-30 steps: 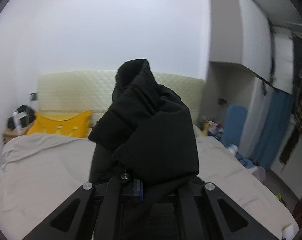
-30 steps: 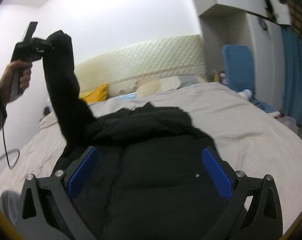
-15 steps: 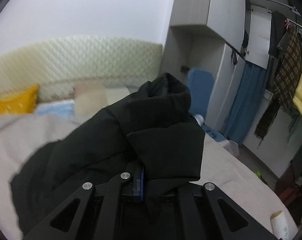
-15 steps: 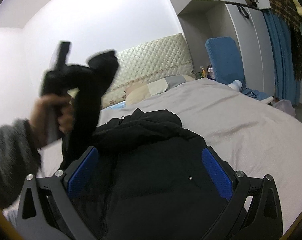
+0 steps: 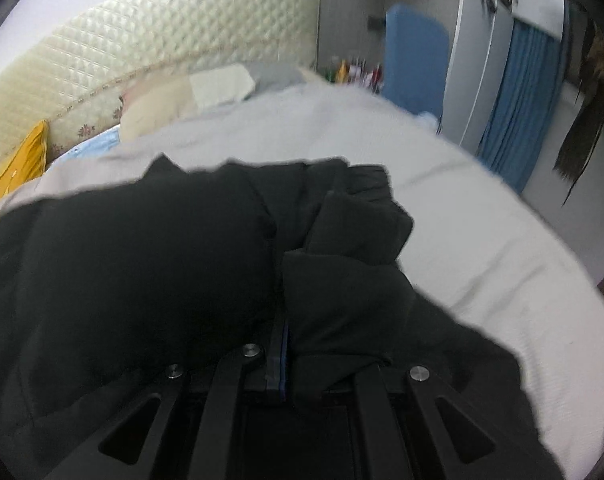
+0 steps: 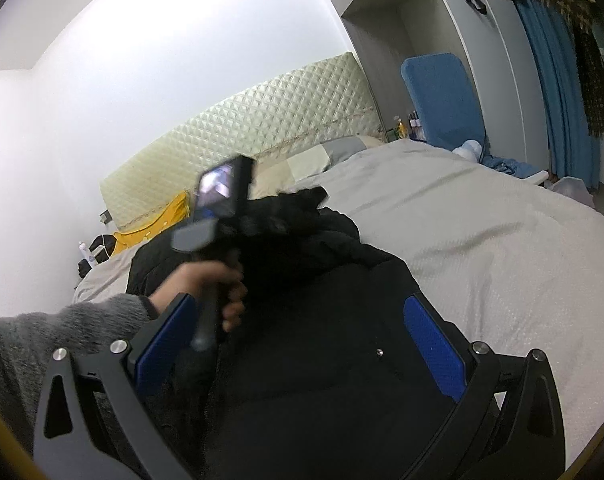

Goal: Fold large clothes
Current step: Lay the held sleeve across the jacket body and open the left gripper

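Note:
A black padded jacket (image 6: 322, 320) lies spread on the bed (image 6: 482, 240). My left gripper (image 5: 279, 344) is shut on one of its black sleeves (image 5: 342, 280), which bunches up over the fingers and hides their tips. Below it lies the jacket body (image 5: 121, 280). In the right wrist view a hand (image 6: 205, 280) in a grey knitted sleeve holds that left gripper (image 6: 269, 220) low over the jacket's collar end, the sleeve end (image 6: 302, 200) sticking out past it. My right gripper (image 6: 297, 340) stands open just above the jacket's front, nothing between its blue pads (image 6: 434, 344).
The grey sheet (image 5: 482, 240) stretches to the right of the jacket. Pillows (image 5: 205, 88) and a yellow cushion (image 5: 17, 168) lie against the quilted headboard (image 5: 181, 32). A blue chair (image 6: 442, 100), blue curtain (image 6: 558, 80) and hanging clothes (image 5: 582, 120) stand right of the bed.
The left gripper has swung the held sleeve down from high on the left and across over the jacket body. The right gripper has stayed open over the jacket, tilting a little.

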Available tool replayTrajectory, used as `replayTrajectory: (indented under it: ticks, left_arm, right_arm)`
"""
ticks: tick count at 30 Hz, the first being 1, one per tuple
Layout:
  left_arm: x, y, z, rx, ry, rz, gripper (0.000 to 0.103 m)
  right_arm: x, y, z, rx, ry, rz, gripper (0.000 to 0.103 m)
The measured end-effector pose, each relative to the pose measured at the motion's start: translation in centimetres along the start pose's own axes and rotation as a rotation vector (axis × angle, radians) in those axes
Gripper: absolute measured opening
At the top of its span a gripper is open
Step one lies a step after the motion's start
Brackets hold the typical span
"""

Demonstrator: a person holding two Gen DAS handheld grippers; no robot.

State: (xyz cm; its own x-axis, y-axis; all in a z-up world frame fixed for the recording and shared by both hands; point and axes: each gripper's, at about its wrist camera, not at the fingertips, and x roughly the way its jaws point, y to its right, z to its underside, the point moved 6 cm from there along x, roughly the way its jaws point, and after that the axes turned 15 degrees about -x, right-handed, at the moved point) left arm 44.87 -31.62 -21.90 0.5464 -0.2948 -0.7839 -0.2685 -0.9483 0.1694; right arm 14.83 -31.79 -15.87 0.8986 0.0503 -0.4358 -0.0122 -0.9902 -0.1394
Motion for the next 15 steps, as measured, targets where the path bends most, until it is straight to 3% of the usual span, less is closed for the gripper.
replayTrajectory:
  ticks: [6, 15]
  left_arm:
    - [0.2, -0.2, 0.0, -0.028, 0.004, 0.022, 0.006]
    - [-3.2, 1.0, -0.1, 0.015, 0.001, -0.035, 0.007]
  right_arm:
    - [1.2, 0.5, 0.5, -0.002, -0.027, 0.01, 0.103]
    - [1.1, -0.8, 0.0, -0.059, 0.002, 0.009, 0.103]
